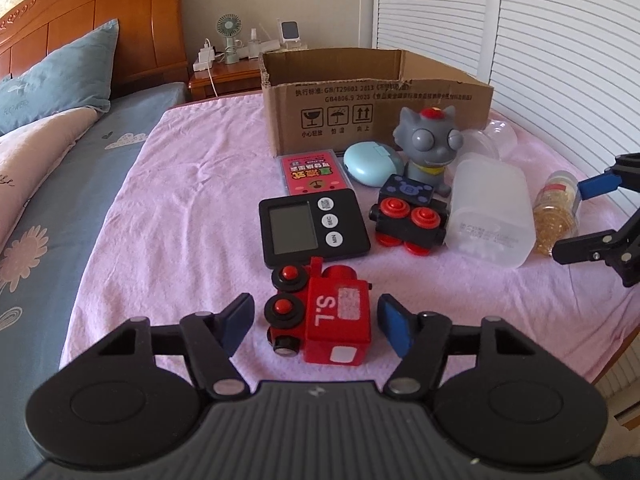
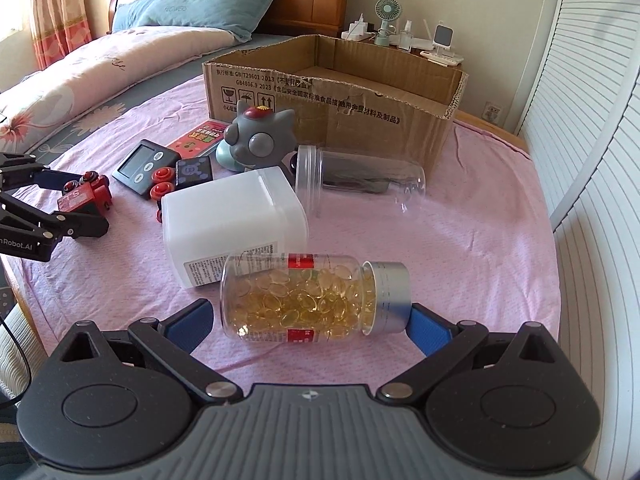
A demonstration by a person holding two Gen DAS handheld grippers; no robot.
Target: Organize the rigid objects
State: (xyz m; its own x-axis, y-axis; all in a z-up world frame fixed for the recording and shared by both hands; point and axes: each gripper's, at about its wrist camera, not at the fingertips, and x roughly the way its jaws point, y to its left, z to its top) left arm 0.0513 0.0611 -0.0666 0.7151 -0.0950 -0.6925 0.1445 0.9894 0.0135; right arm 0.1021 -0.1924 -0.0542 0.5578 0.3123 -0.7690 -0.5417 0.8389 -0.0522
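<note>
A red toy train [image 1: 328,320] marked "S.L" lies on the pink cloth [image 1: 180,200] between the fingers of my left gripper [image 1: 316,320]. A small gap shows on each side of it, so the gripper is open. In the right wrist view a clear bottle of yellow capsules [image 2: 304,296] with a silver cap lies on its side between the fingers of my right gripper [image 2: 312,316], which is open; the right pad sits right at the cap. An open cardboard box [image 1: 372,92] stands at the back of the cloth.
Between the train and the box lie a black timer [image 1: 312,228], a black and red toy car [image 1: 408,216], a pink card case [image 1: 314,172], a blue oval case [image 1: 372,160], a grey figurine [image 1: 428,144], a white plastic tub [image 1: 492,212] and a clear empty jar [image 2: 360,180]. Louvred doors stand on the right.
</note>
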